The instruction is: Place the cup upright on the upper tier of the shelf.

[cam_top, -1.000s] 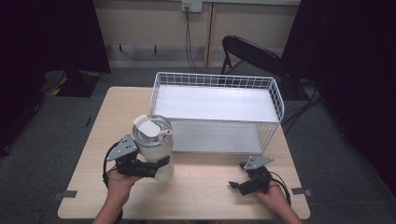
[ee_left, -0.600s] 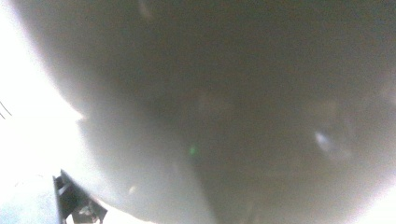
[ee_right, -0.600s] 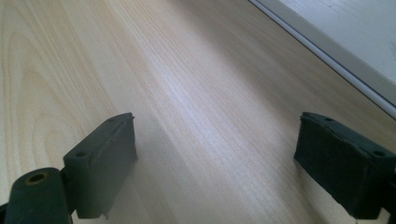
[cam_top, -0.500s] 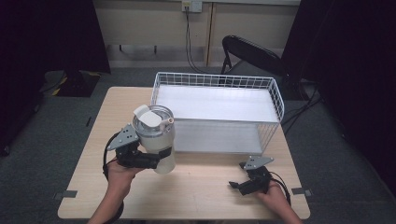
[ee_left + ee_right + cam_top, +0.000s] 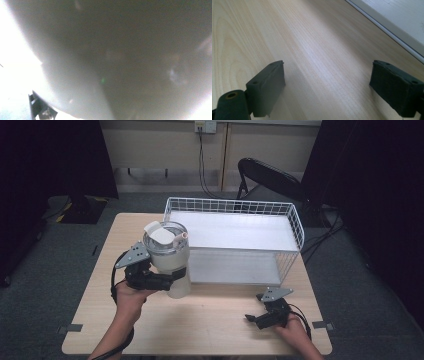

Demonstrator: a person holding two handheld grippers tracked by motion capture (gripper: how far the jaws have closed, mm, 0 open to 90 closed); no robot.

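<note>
left hand-held gripper [image 5: 167, 281] — clamped round the tumbler [image 5: 168, 257], held upright above the counter [image 5: 210, 320] beside the wire basket [image 5: 295, 227] | looks rigid, smooth, likely slippery — grip mid-body | right hand-held gripper [image 5: 256, 319] jaws apart, resting low

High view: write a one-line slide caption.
Left hand-held gripper holds a white lidded tumbler beside a white wire basket.

Tumbler [image 5: 169, 257] in the left gripper [image 5: 165, 280], now higher off the table and nearer the wire basket [image 5: 295, 227]
</note>
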